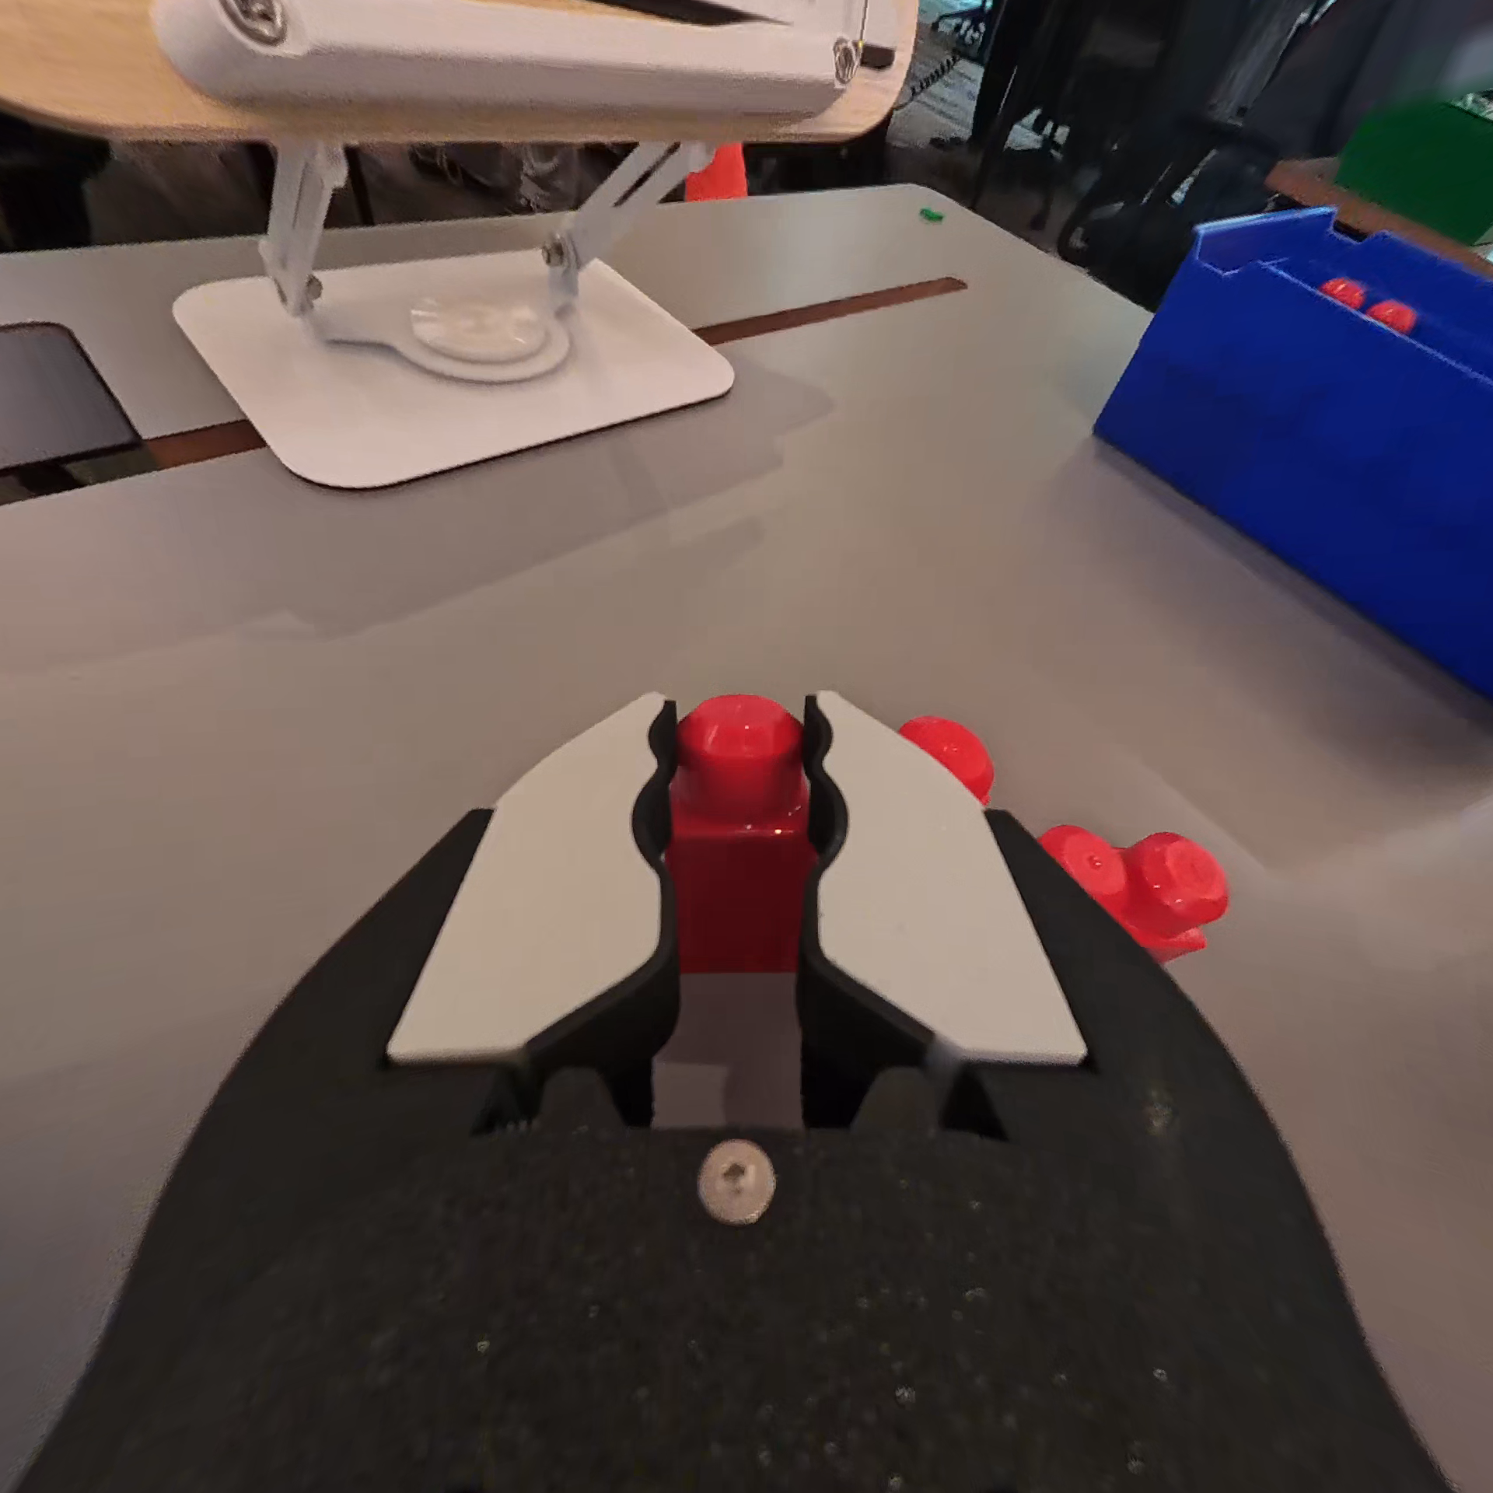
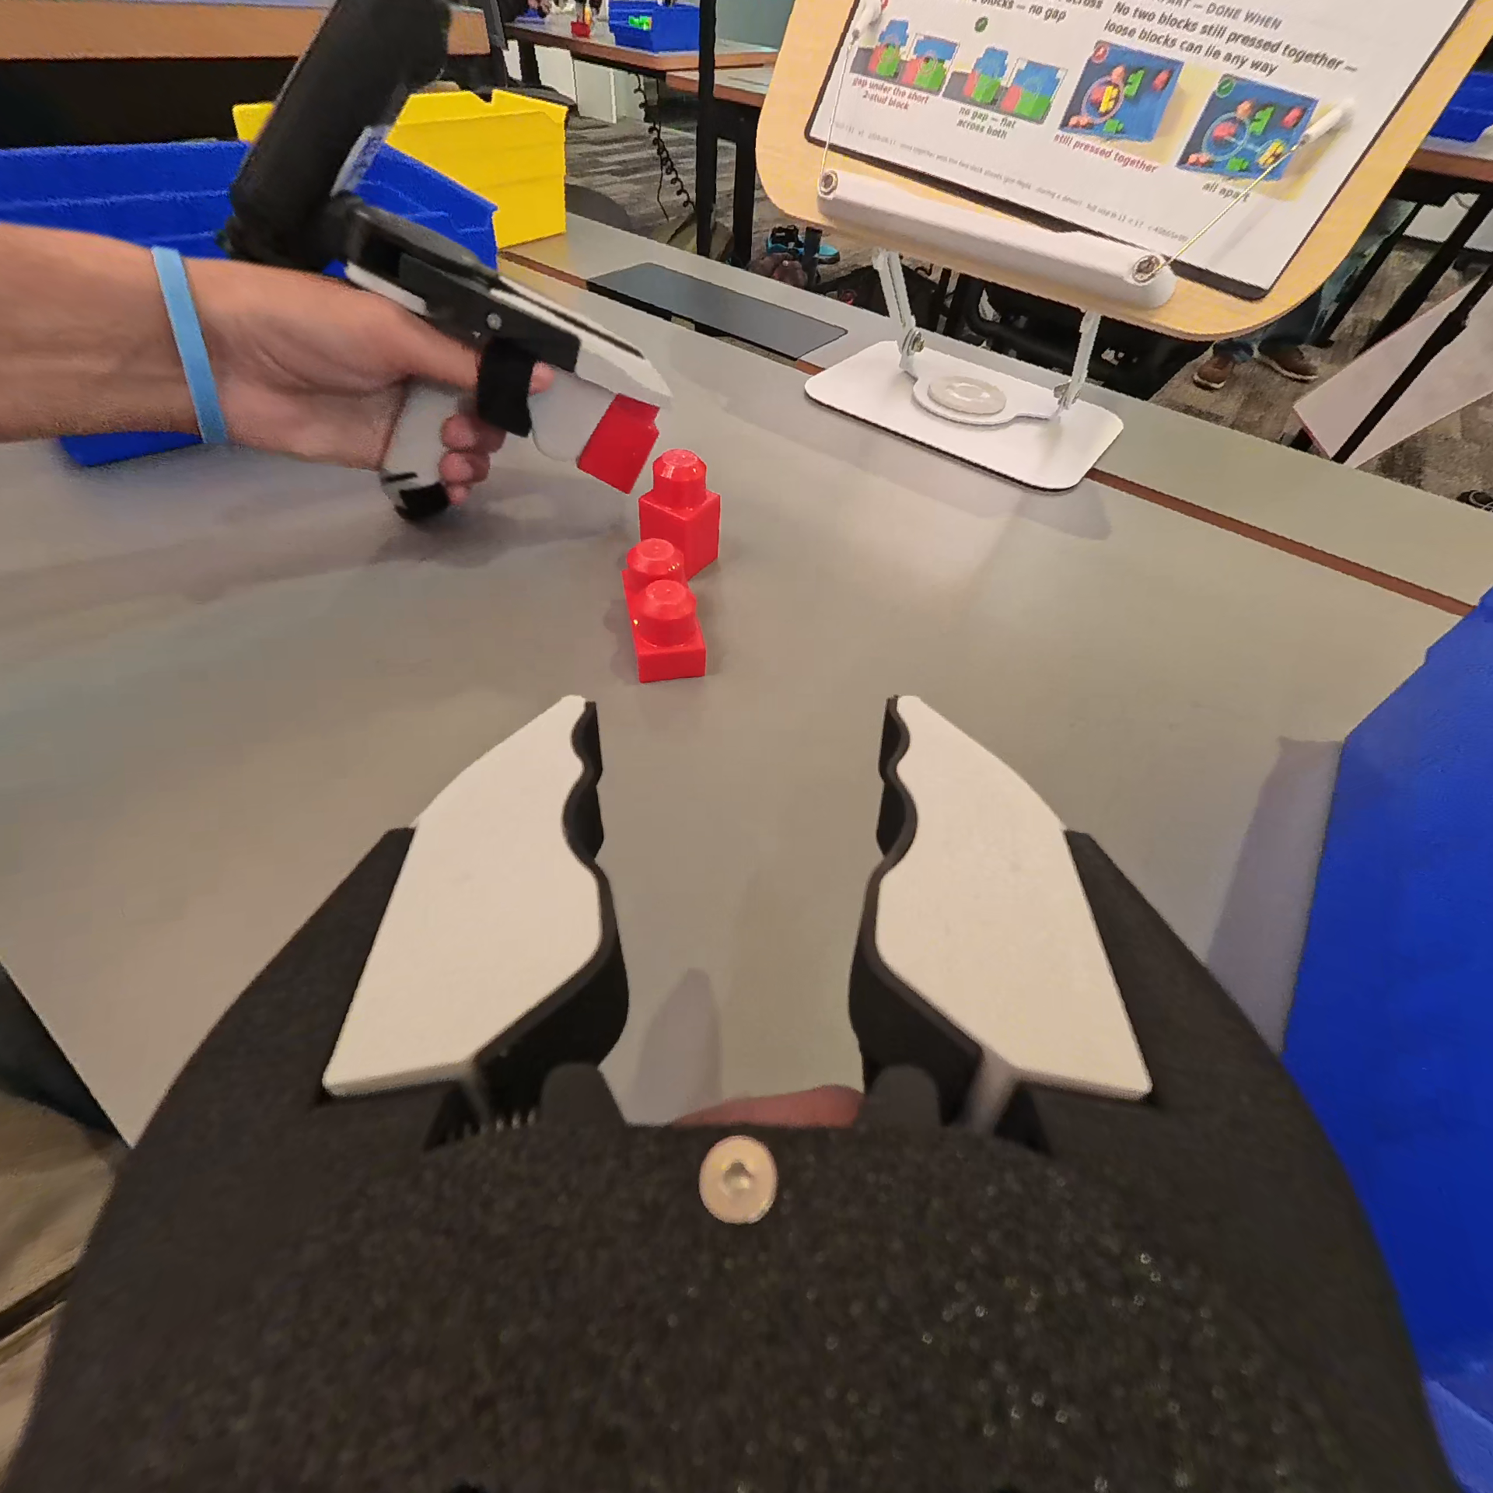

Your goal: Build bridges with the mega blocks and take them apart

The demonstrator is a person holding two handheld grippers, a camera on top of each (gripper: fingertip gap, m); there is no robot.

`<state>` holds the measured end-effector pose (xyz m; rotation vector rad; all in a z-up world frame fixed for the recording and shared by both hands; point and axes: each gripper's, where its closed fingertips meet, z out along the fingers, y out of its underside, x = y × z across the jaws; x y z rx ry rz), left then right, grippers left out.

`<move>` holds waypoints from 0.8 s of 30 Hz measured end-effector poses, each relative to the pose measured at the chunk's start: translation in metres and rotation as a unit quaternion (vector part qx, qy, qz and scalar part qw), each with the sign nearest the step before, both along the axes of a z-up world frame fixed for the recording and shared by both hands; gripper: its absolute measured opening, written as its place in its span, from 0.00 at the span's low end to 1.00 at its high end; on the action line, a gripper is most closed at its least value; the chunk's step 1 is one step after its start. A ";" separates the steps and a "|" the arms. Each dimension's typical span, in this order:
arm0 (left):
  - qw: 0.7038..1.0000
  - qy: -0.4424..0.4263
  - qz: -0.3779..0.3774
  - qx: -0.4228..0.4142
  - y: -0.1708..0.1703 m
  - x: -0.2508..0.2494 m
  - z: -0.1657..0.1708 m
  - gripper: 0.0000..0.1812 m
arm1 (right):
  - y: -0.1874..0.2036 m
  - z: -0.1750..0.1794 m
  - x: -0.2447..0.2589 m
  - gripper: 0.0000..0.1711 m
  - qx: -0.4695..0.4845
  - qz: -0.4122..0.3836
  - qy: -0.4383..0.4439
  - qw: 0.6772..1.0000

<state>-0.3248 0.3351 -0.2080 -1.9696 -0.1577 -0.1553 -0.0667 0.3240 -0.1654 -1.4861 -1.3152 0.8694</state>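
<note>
My left gripper [image 1: 737,727] is shut on a red one-stud block [image 1: 737,840] and holds it above the grey table. In the right wrist view that gripper [image 2: 626,420] holds the block [image 2: 620,443] tilted, just above and left of a second red one-stud block [image 2: 680,517] standing upright on the table. A red two-stud block [image 2: 664,616] stands right in front of that one, touching or nearly so. Both also show in the left wrist view: the one-stud block [image 1: 949,751] and the two-stud block [image 1: 1147,885]. My right gripper [image 2: 739,735] is open and empty, nearer than the blocks.
A blue bin [image 1: 1325,452] with red blocks stands to the right; it also shows at the right edge of the right wrist view [image 2: 1406,969]. A white stand [image 2: 969,404] holding an instruction board stands at the back. Another blue bin [image 2: 105,194] and a yellow bin [image 2: 493,153] stand far left. My right fingertips sit around 25 cm from my left ones.
</note>
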 end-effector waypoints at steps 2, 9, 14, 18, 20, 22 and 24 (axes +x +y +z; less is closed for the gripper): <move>0.999 0.028 -0.003 0.016 0.001 -0.001 0.002 0.16 | 0.000 0.000 0.000 0.39 0.001 -0.001 0.000 1.000; 0.999 0.041 -0.012 -0.029 0.007 0.001 -0.012 0.16 | 0.003 0.000 0.002 0.39 0.002 -0.004 -0.001 1.000; 0.997 0.066 -0.025 -0.044 0.013 0.006 -0.017 0.16 | 0.004 0.002 0.003 0.39 0.004 -0.006 0.000 1.000; 0.996 0.060 -0.024 -0.056 0.015 0.005 -0.021 0.16 | 0.006 0.002 0.004 0.38 0.003 -0.008 0.001 1.000; 0.997 0.053 -0.023 -0.057 0.015 0.004 -0.021 0.16 | 0.006 0.003 0.005 0.38 0.003 -0.008 0.002 1.000; 0.997 0.050 -0.027 -0.058 0.014 0.005 -0.021 0.16 | 0.006 0.003 0.005 0.38 0.003 -0.008 0.002 1.000; 0.996 0.050 -0.037 -0.065 0.012 0.009 -0.023 0.18 | 0.006 0.003 0.005 0.38 0.002 -0.008 0.003 1.000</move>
